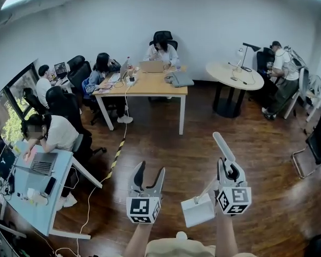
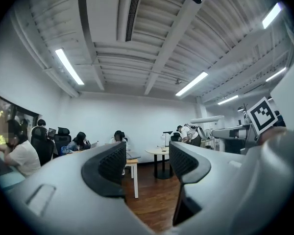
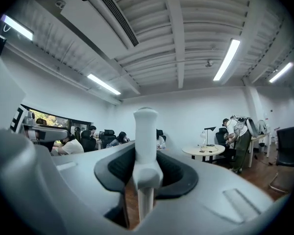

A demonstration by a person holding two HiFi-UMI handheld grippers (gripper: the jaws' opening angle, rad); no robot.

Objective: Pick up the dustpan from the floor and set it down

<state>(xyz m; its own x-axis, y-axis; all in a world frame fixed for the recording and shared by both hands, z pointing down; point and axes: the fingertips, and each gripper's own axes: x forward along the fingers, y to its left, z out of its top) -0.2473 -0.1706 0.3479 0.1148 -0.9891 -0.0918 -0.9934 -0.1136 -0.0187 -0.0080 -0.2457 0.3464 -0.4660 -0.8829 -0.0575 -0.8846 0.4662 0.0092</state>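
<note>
The white dustpan (image 1: 198, 211) hangs in the air above the wood floor, its pan low and its long handle (image 1: 223, 146) sticking up and away from me. My right gripper (image 1: 228, 171) is shut on that handle partway up. In the right gripper view the handle (image 3: 146, 136) stands upright between the dark pads, and the right gripper (image 3: 146, 174) points level into the room. My left gripper (image 1: 150, 171) is held up to the left of the dustpan, apart from it. The left gripper (image 2: 147, 163) has its jaws parted with nothing between them.
A wooden desk (image 1: 150, 85) with seated people stands ahead. A round table (image 1: 234, 75) is at the back right, with a person beside it. A light blue desk (image 1: 40, 197) with a laptop is at the left. A taped cable (image 1: 116, 154) crosses the floor. A chair (image 1: 316, 143) is at the right.
</note>
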